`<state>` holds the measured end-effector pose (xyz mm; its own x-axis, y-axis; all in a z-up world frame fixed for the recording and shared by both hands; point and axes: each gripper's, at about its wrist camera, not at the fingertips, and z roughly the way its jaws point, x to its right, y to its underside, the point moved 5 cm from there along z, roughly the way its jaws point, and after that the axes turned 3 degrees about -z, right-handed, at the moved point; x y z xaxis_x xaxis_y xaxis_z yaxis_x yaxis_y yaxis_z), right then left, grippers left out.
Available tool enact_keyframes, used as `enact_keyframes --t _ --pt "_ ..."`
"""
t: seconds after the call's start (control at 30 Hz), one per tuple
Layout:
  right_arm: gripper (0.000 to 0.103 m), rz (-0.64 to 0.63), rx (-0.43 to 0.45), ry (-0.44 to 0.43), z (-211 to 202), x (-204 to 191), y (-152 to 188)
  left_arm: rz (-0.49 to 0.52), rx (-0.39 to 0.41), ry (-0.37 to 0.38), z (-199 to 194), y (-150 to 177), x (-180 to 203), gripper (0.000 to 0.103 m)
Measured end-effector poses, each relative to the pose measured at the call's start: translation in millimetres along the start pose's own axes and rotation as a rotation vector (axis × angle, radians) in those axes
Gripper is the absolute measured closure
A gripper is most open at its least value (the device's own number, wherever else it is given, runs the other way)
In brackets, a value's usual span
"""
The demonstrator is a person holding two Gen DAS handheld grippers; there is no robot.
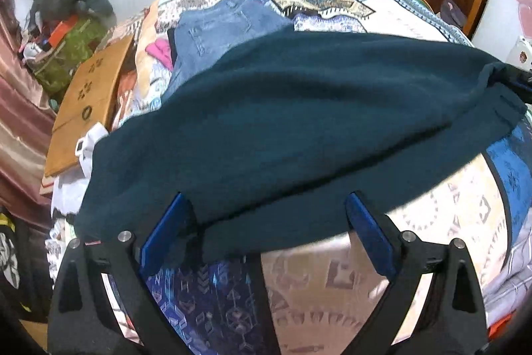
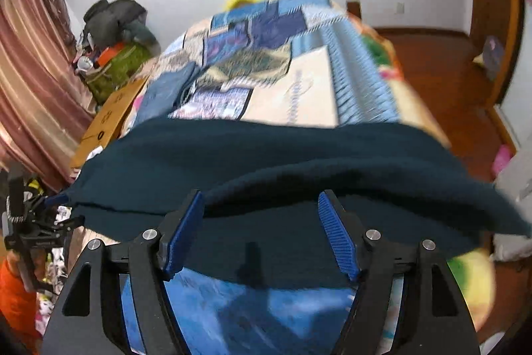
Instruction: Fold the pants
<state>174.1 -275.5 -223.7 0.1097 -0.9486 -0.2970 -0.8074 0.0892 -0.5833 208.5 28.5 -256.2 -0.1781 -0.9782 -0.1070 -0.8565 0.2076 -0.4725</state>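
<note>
Your left gripper stands with jaws spread wide and pinches nothing; the dark teal pants lie just ahead of its pads, across the patchwork bedspread, with folded jeans beyond. From your right gripper, jaws are also released, and the pants' near edge lies loose between the blue pads.
</note>
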Motion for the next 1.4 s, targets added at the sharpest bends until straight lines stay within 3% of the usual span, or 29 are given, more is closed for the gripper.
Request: enact_keyframes --t 0.17,0.23,0.27,0.3,0.37,0.4,0.47,0.63,0.87,1.23,1.3,1.4 --pt "0.036 0.134 -0.042 -0.029 35 0 -8 0.030 0.046 0.011 9 -17 12 0.006" --pt "0.036 0.193 -0.050 -0.024 42 6 -10 0.048 0.076 0.013 8 -21 20 0.022" --pt "0.042 0.216 -0.053 -0.025 44 9 -10 0.053 0.082 0.023 7 -23 22 0.028" --pt "0.047 0.233 -0.050 -0.021 46 12 -10 0.056 0.088 0.032 7 -24 24 0.040" --pt "0.071 0.247 -0.049 -0.010 46 17 -10 0.060 0.115 0.001 3 -26 26 0.058" --pt "0.076 0.259 -0.046 -0.026 44 21 -9 0.065 0.126 -0.018 1 -26 28 0.068" --pt "0.092 0.268 -0.038 -0.056 37 24 -7 0.060 0.142 -0.006 -4 -26 28 0.075" --pt "0.097 0.169 -0.006 -0.043 16 14 -4 0.014 0.167 0.025 -21 -22 20 0.085" --pt "0.097 0.083 0.021 -0.053 -10 -8 14 -0.058 0.159 0.065 -37 -5 6 0.091" --pt "0.096 0.145 0.001 -0.030 -29 14 52 -0.095 0.081 0.077 -45 24 -1 0.090" --pt "0.096 0.130 0.045 -0.010 -49 22 47 -0.094 0.100 0.064 -56 19 -3 0.082" --pt "0.094 0.134 0.124 0.029 -79 41 36 -0.107 0.144 0.043 -70 3 -6 0.050"
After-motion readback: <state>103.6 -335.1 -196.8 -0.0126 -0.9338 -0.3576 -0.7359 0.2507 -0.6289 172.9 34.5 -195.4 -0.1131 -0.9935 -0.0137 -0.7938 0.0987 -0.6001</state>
